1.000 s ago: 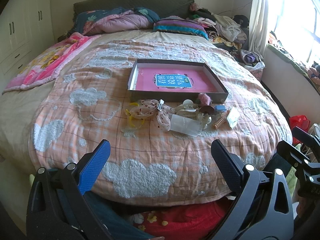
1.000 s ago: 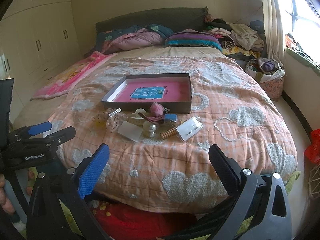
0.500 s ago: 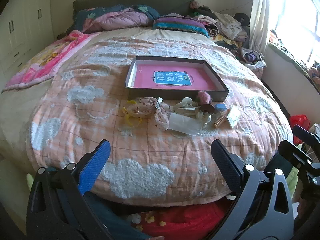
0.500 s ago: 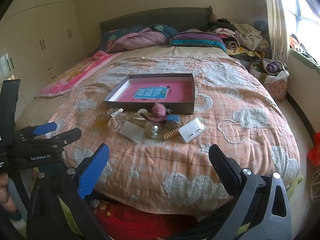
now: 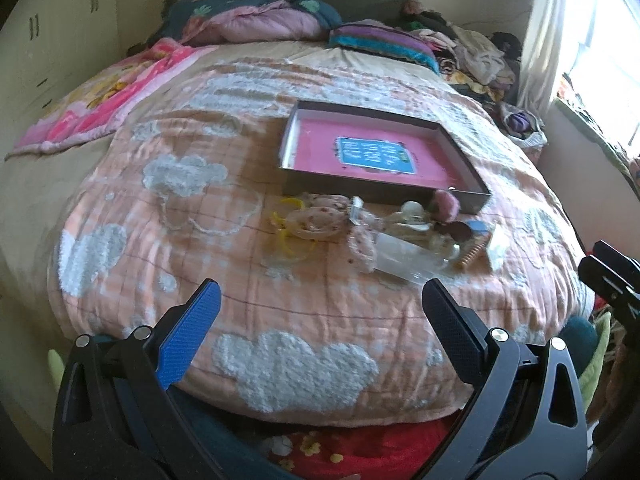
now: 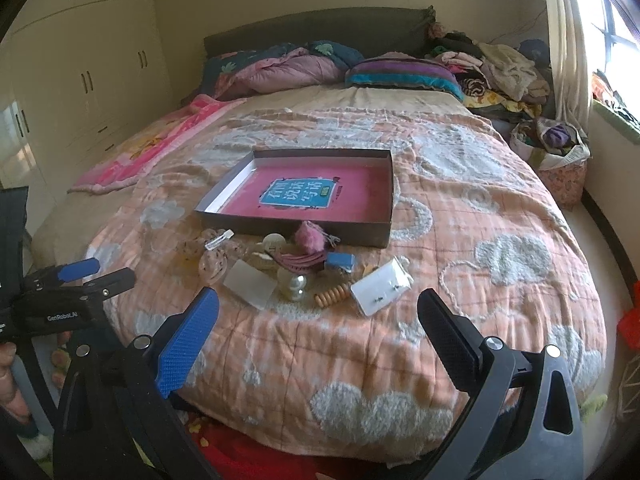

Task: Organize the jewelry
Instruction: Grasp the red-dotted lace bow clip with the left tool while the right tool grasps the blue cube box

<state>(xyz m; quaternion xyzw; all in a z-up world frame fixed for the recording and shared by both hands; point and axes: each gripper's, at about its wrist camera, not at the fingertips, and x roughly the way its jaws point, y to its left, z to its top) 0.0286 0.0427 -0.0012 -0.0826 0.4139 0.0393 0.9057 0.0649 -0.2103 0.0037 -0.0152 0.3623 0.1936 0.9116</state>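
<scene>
Right now my left tool (image 5: 320,308) and my right tool (image 6: 318,314) both gape wide, holding nothing, above the near edge of the bed (image 6: 500,216). Beyond them the jewelry pile (image 6: 288,268) lies on the peach cloud quilt (image 5: 160,208), a white earring card (image 6: 380,288) at its right end. Just behind it sits the shallow tray (image 6: 224,196) with a pink floor.

Your left claw (image 5: 320,304) wide apart, empty, above quilt (image 5: 248,304). Jewelry pile (image 5: 384,236) ahead, just beside pink-lined tray (image 5: 384,192) on bed.
</scene>
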